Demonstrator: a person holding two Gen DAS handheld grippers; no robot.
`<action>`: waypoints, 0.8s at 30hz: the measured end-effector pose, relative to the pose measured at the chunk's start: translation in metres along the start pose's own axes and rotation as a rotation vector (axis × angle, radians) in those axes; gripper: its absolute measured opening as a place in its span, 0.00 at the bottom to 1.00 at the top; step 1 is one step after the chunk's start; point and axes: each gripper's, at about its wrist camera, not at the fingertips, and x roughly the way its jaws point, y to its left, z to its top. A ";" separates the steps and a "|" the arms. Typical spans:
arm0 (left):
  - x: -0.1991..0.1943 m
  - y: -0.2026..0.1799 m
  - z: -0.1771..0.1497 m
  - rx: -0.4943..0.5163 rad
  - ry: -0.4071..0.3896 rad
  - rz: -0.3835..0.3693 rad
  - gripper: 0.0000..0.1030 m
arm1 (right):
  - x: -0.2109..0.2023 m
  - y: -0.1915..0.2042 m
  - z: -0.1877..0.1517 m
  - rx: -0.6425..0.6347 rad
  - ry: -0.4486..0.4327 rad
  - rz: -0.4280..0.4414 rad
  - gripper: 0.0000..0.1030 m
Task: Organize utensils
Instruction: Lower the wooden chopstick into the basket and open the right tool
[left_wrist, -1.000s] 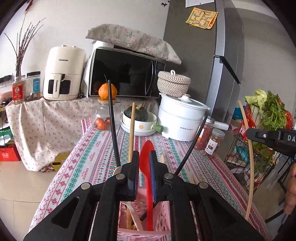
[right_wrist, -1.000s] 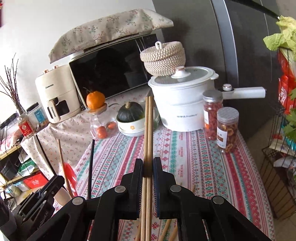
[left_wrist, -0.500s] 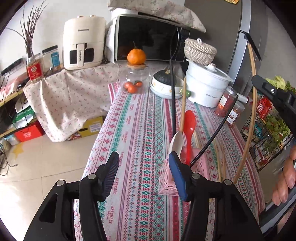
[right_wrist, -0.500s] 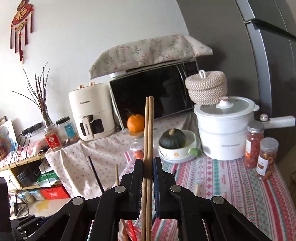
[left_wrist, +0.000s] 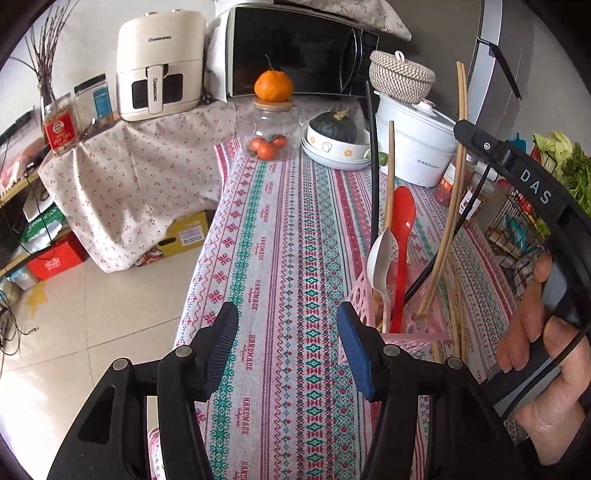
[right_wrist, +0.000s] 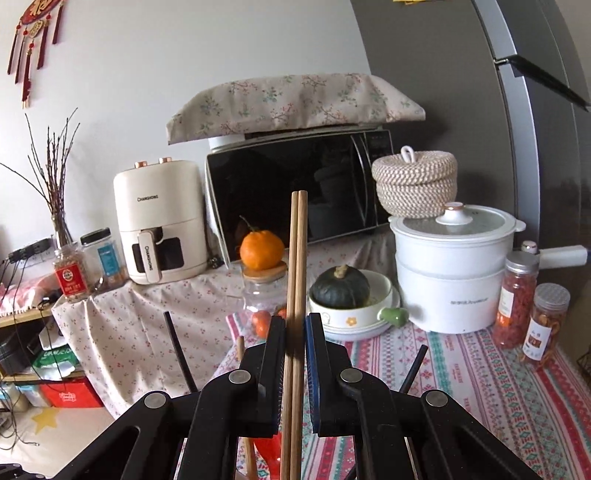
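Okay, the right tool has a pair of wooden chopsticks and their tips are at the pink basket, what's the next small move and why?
Probably open the right tool and let the wooden chopsticks settle. Their lower ends already sit inside the pink basket beside the red spoon and white spoon, and the left tool is open and clear of it.

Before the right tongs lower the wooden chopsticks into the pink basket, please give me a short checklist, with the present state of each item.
1. Right tongs shut on the wooden chopsticks: ok, both sticks sit side by side between the jaws.
2. Chopstick tips over the pink basket: ok, in the left wrist view the tips reach the basket opening.
3. Left tongs out of the way: ok, open, empty, beside the basket.
4. Room in the basket: cannot tell; the red spoon, white spoon and black chopsticks already stand inside.
5. Basket stable: cannot tell, nothing holds it.
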 end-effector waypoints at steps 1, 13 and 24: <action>0.000 0.000 0.000 0.004 0.001 0.003 0.56 | 0.000 0.001 -0.004 -0.014 -0.001 -0.010 0.08; 0.003 -0.009 -0.001 0.026 0.005 0.011 0.56 | -0.010 0.005 -0.026 -0.065 0.083 0.043 0.11; -0.007 -0.026 0.001 0.049 -0.015 -0.022 0.58 | -0.037 -0.033 0.006 -0.012 0.163 0.037 0.35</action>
